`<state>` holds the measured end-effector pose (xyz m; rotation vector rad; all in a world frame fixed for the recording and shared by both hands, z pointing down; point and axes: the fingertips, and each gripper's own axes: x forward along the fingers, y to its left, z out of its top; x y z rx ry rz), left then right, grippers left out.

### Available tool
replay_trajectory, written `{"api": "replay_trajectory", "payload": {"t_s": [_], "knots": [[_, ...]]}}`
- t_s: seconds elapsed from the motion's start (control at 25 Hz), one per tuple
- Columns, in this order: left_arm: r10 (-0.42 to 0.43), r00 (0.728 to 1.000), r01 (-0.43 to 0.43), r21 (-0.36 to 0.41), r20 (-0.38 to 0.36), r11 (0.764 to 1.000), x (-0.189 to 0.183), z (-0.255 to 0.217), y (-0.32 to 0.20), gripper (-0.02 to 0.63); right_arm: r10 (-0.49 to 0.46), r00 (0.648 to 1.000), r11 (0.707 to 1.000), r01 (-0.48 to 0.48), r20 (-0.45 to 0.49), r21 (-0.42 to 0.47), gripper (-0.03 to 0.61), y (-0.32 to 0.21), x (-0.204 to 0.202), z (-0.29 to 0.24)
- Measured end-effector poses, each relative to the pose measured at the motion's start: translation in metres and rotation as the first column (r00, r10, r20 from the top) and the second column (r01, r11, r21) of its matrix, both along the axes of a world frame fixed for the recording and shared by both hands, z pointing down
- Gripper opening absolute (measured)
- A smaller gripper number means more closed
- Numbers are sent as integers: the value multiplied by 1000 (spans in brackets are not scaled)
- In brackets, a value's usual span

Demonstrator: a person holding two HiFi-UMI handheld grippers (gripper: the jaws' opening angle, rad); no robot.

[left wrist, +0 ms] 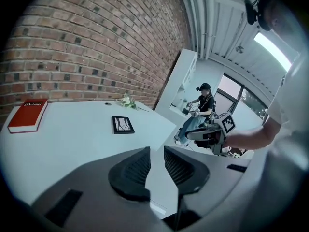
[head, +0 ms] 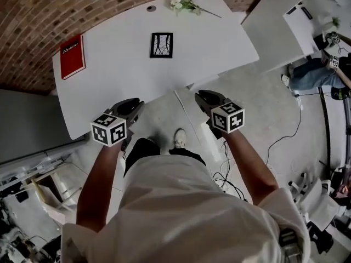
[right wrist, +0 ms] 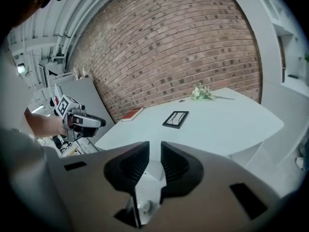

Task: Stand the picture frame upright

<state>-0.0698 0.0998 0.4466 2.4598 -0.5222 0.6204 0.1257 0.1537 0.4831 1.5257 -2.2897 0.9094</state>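
A small black picture frame (head: pixel 162 45) lies flat on the white table (head: pixel 120 75), toward its far side. The left gripper view has the frame (left wrist: pixel 123 124) ahead and slightly left; in the right gripper view the frame (right wrist: pixel 175 119) lies ahead, a little right. Both grippers hover off the near table edge, well short of it. My left gripper (head: pixel 134 107) is open with nothing between its jaws, which show a narrow gap (left wrist: pixel 157 154). My right gripper (head: pixel 207 98) is open too, with its jaws (right wrist: pixel 154 151) empty.
A red book (head: pixel 72 56) lies at the table's left edge. White flowers (head: pixel 184 3) rest at the far edge, beyond the frame. A brick wall backs the table. A second white table (head: pixel 285 15) and a seated person (head: pixel 315 73) are at the right, with cables (head: pixel 285 138) on the floor.
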Motion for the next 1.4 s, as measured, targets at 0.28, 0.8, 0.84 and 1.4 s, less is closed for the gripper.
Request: {"api": "replay_trajectory", "payload": {"t_s": [0.28,0.8,0.84,1.4], "knots": [[17,1000,-18,-38,-12,999,11,15,-77,86,32,997,997,-26,77,-73,55,-85,5,18],[99,995,-93,-153,30,984,52,81,-201,87,42,997,980,-29,61,-195,103,-223,15,72],[94,995,-86,-165,39,982,57,88,-209,87,28,997,979,-14,68,-203,104,-234,16,77],[70,986,-22,-300,150,954,123,164,-278,101,-116,984,917,157,132,-367,107,-316,32,147]]}}
